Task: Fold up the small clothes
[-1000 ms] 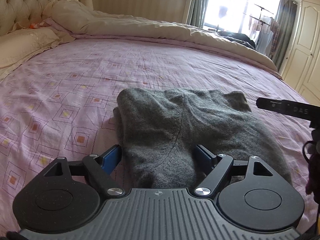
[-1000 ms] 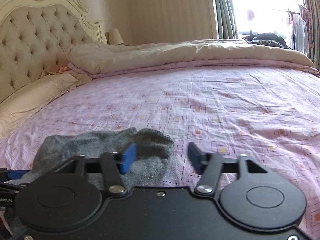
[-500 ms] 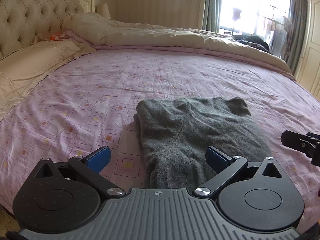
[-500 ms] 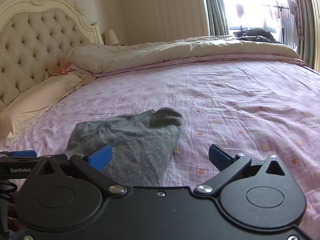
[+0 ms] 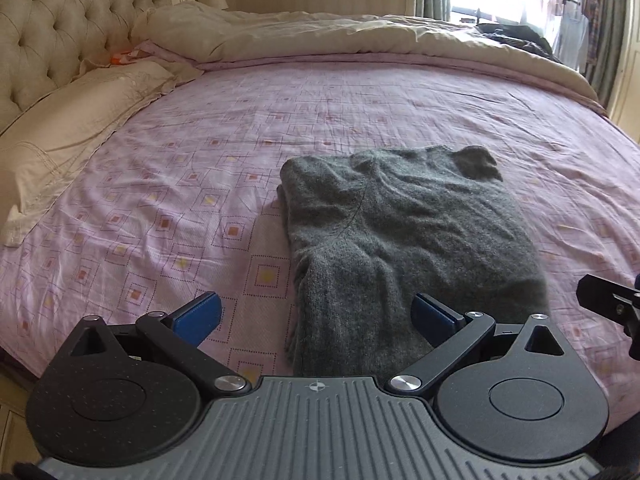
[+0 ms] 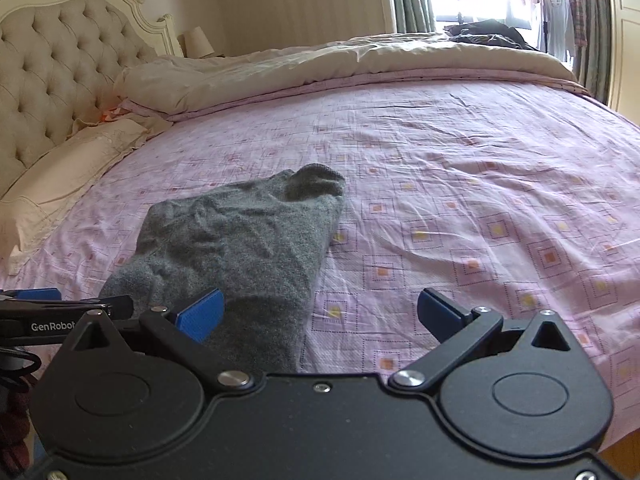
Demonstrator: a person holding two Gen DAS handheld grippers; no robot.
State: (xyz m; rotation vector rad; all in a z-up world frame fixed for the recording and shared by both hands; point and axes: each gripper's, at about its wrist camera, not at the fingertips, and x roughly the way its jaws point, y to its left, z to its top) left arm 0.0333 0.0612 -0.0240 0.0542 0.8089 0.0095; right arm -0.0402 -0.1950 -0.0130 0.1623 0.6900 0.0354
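Both grippers, L [image 5: 316,316] & R [image 6: 320,314], spread w/ nothing held above folded knit [image 5: 404,232] on bed [image 5: 360,120], prob. since fold's done.

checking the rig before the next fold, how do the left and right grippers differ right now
The left gripper has a grey ribbed body; the right gripper has a smooth black one. The left frames the near end of the grey sweater and its left edge; the right frames the sweater's right edge and the pink bedsheet beside it. Both have blue pads, wide-open jaws, and hold nothing.
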